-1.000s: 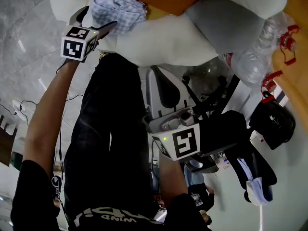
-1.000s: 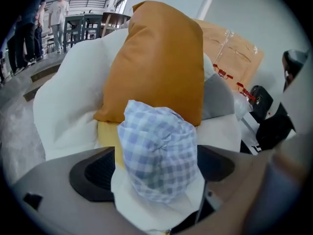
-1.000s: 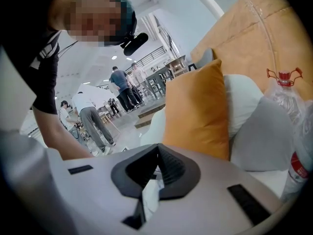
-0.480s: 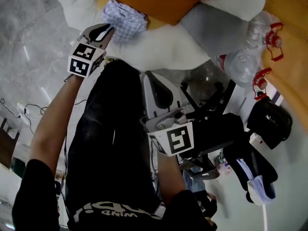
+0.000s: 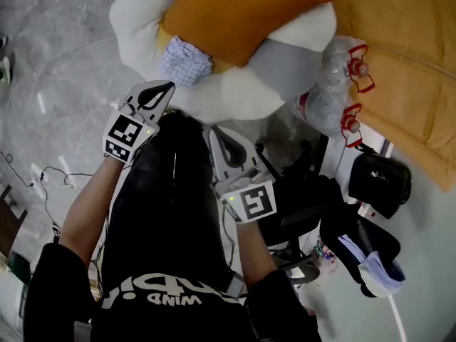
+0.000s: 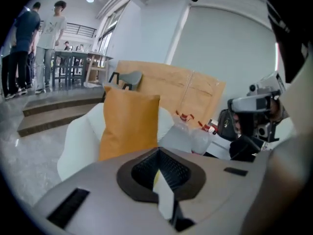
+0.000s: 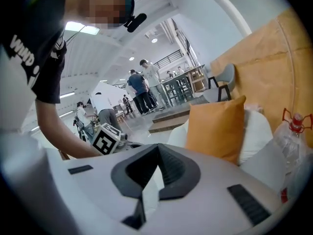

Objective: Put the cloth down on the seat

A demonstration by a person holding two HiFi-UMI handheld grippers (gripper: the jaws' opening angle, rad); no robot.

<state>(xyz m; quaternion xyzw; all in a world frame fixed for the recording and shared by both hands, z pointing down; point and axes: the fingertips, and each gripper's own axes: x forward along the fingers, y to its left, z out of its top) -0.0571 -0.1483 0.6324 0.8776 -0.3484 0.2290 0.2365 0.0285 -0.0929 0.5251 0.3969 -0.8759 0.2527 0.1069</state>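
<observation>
- Head view: the checked cloth (image 5: 187,60) lies crumpled on the white seat (image 5: 135,20) against the orange cushion (image 5: 235,16), its longer axis across the picture.
- Left gripper view: the left gripper (image 6: 157,153) has just closed; its fingers are pressed together, empty.
- Right gripper view: the right gripper (image 7: 156,148) fingers meet, empty.

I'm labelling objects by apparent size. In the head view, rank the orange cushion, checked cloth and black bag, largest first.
Largest: orange cushion.
Then the black bag and checked cloth, which look about alike, so I leave them unranked.
</observation>
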